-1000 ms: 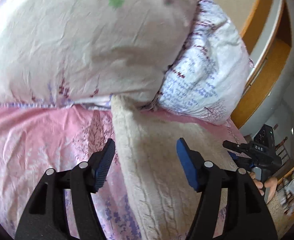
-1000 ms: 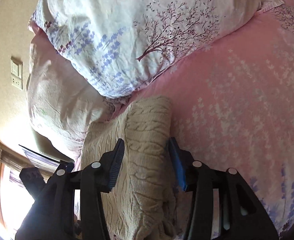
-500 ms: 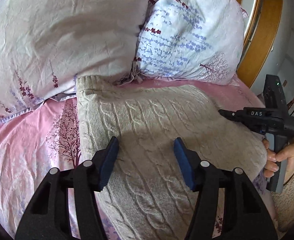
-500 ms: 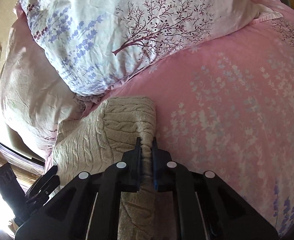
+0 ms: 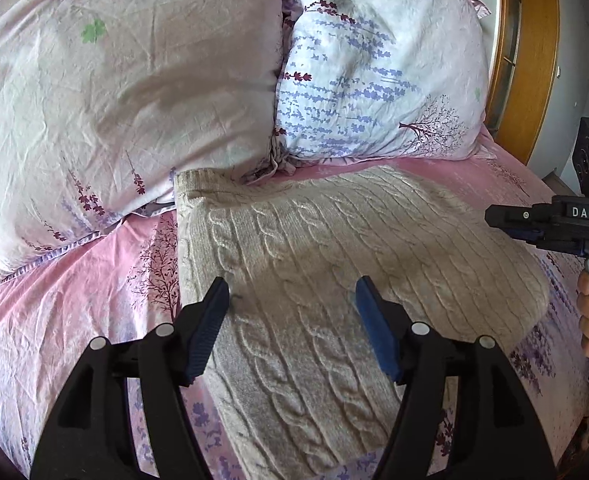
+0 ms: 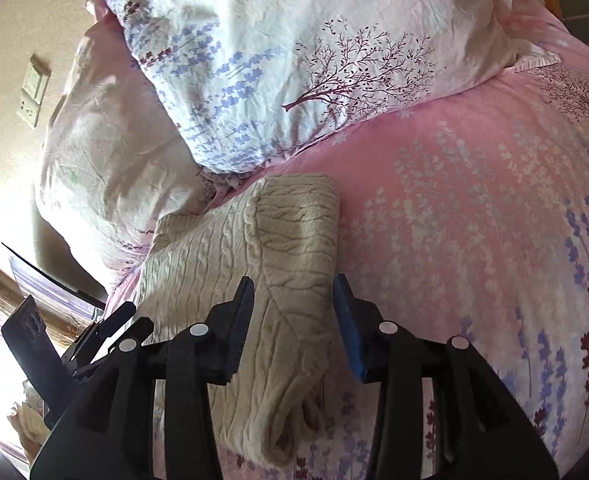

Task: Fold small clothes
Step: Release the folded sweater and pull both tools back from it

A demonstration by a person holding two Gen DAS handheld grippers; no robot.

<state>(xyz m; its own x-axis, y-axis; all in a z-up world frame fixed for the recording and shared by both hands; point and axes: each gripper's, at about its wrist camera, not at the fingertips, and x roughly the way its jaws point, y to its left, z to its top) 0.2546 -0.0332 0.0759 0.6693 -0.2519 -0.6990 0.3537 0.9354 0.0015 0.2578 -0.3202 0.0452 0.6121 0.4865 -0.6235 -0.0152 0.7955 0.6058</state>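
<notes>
A beige cable-knit sweater (image 5: 334, 264) lies folded on the pink floral bed sheet (image 5: 54, 320), its far edge against the pillows. My left gripper (image 5: 292, 320) is open just above the sweater's near part. My right gripper (image 6: 294, 320) is open, its jaws on either side of the folded right edge of the sweater (image 6: 286, 248). The right gripper also shows at the right of the left wrist view (image 5: 550, 220), held by a hand. The left gripper shows at the lower left of the right wrist view (image 6: 106, 332).
Two floral pillows (image 5: 114, 92) (image 5: 374, 68) lie against the wooden headboard (image 5: 534, 60) behind the sweater. A wall switch (image 6: 34, 96) is at the far left. Pink sheet (image 6: 474, 220) spreads to the right of the sweater.
The right gripper was shut on the sweater's folded edge half a second ago and has opened, letting it go. The left gripper has drawn back, still open.
</notes>
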